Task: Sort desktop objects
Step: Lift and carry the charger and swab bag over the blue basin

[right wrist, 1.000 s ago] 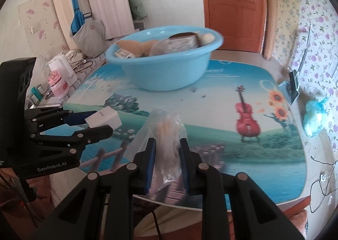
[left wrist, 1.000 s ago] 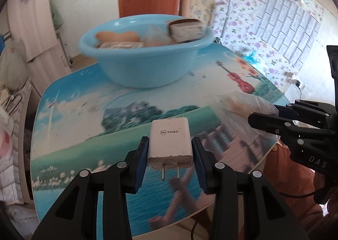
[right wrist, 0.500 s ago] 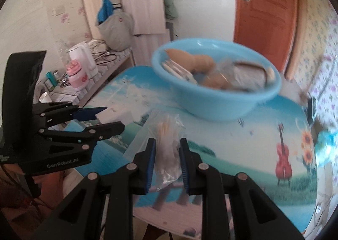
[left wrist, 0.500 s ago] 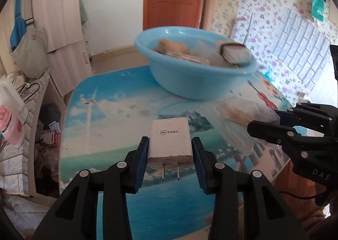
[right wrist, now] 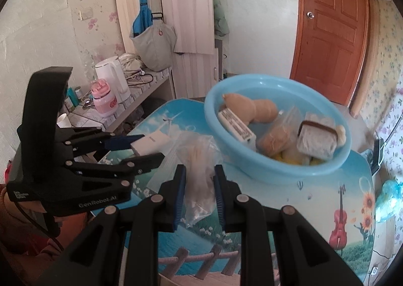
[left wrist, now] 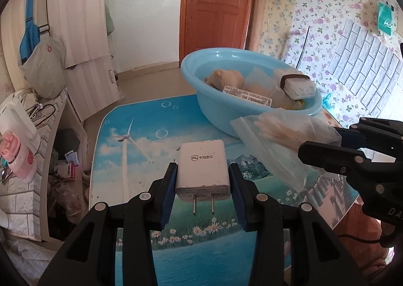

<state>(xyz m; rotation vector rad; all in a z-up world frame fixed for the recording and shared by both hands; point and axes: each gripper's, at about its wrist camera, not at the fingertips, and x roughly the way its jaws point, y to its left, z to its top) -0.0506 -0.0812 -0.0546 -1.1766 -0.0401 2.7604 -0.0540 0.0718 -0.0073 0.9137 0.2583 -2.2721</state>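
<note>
Left wrist view. The left claw is reaching forward above the worktop, its two blue-padded fingers closing narrowly on one white charger, prongs pointing back toward the camera. At 3 o'clock the right claw is entering from the side, gripping one clear plastic bag of pale sticks. One blue basin is sitting on the worktop at 1 o'clock, beyond both claws. This view alone is showing the printed logo on the charger's face and its two metal prongs.

Right wrist view. The right claw is pointing forward, its fingers pinching the plastic bag at its middle, the bag hanging clear of the worktop. At 9 o'clock the left claw is holding the charger just beside the bag. The basin is standing at 1 o'clock. Only here is its interior laid open: one tan bottle-shaped item, one labelled box, one banded white packet, bagged items beneath. One white kettle is standing on a side counter at 10 o'clock.
</note>
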